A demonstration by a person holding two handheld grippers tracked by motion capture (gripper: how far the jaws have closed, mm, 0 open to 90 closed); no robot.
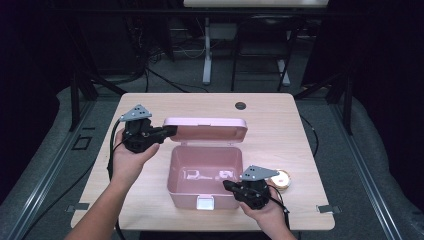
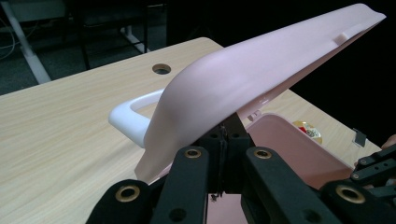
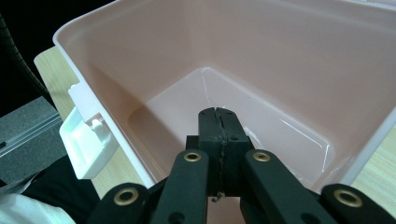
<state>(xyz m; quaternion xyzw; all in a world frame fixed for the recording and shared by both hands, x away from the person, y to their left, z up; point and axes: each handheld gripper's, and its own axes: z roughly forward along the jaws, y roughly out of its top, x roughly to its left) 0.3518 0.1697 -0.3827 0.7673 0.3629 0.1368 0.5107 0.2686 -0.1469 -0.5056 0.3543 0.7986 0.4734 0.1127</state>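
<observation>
Table (image 1: 150, 107) of pale wood carries a pink plastic box (image 1: 177, 187) near its middle, with the lid (image 1: 206, 129) swung up and back from the rear rim.

At the left of the high view, the left gripper (image 1: 170, 131) is held in the person's left hand (image 1: 129, 162) and points to the right, its tips at the left end of the raised lid. In the left gripper view, the jaws stand together, pad against pad, with nothing between them; their tips sit right under the lid's underside (image 2: 261, 70), at or against its lower edge, though whether they actually touch it cannot be told. The lid slopes up and away above the jaws, and its white handle (image 2: 128, 116) sticks out to the left over the tabletop. Beyond it lies a round cable hole (image 2: 161, 69) in the table.

The open body of the box stands in front of the lid, a white latch (image 1: 205, 202) on its near wall facing the person.

Further right, the right gripper (image 1: 227, 186) is in the person's right hand (image 1: 265, 212) at the front right corner of the box, pointing left over the rim. In the right gripper view, its jaws are likewise pressed together and empty, reaching into the box above the glossy pink floor (image 3: 187, 107), apart from the walls. The white latch (image 3: 86, 135) hangs outside the wall at that view's left.

Just right of the box, beside the right gripper, a small round object (image 1: 282, 179) with an orange rim lies on the table.
</observation>
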